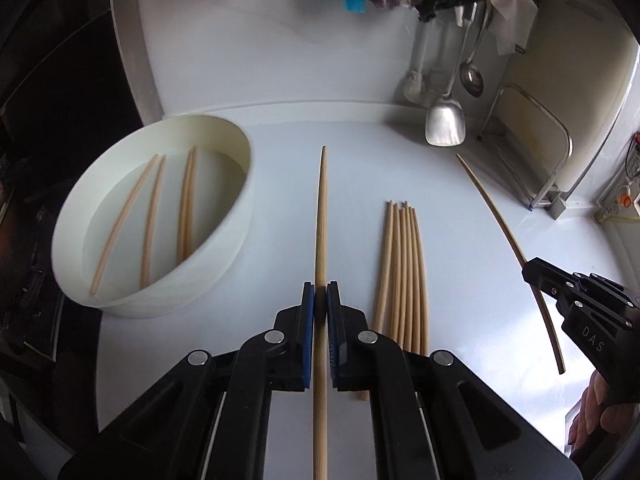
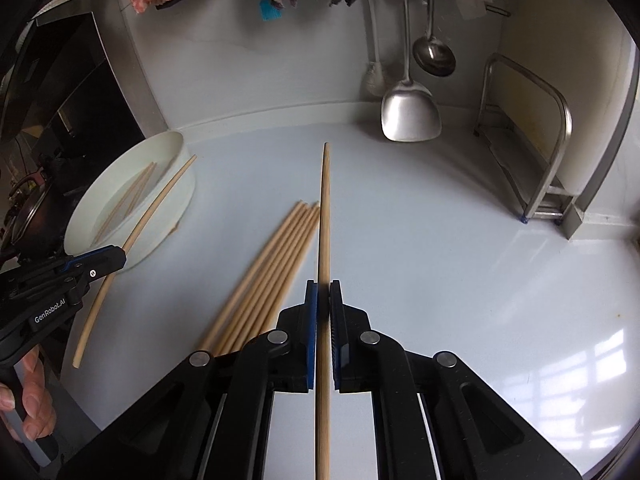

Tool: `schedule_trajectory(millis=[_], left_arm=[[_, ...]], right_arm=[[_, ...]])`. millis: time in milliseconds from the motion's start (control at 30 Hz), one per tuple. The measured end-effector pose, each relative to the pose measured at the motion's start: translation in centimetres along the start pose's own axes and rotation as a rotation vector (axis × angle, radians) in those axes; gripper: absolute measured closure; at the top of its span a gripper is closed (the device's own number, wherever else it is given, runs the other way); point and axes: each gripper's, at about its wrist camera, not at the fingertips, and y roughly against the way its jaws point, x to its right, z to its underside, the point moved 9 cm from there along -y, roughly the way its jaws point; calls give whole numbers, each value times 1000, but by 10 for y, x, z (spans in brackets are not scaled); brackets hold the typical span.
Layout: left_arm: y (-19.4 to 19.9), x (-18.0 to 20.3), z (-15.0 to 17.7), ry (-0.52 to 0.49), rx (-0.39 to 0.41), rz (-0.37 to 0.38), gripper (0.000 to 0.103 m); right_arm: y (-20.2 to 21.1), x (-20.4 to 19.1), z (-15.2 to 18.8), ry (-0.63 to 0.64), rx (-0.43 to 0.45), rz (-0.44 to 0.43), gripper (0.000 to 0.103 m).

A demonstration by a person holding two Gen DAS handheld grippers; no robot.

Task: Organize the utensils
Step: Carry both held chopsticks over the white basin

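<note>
1. The left wrist view looks forward and steeply down along its own left gripper (image 1: 320,292), close above the table (image 1: 280,168), with the white basin (image 1: 224,264) at its left.
2. The right wrist view looks the same way along the right gripper (image 2: 323,292), from further right.
3. Both share the table, the basin, the loose chopsticks (image 1: 400,272) and the hanging spatula (image 2: 410,114); each sees the other gripper at its edge.

- A round white plastic tub (image 1: 160,216), with four wooden chopsticks (image 1: 150,216) laid inside, is set at ten o'clock on the pale countertop (image 1: 460,280).
- A bundle of bamboo chopsticks (image 1: 402,272) is laid at one o'clock of the left wrist view, right of the tub.
- A steel spatula (image 1: 445,118) and a steel ladle (image 1: 472,76) are hung at the wall behind.
- A metal wire rack (image 2: 532,152) is placed at two o'clock.
</note>
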Motion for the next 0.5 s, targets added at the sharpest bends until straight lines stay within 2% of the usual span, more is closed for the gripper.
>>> schedule_trajectory(millis=[267,500], left_arm=[[29,-92,-25,79,29,-71,96],[14,-181,-54,121,26,-81,96]], right_arm=[[1,-99,-45,70,23,-140,97],[-45,-191,-87,77,-17,-201,97]])
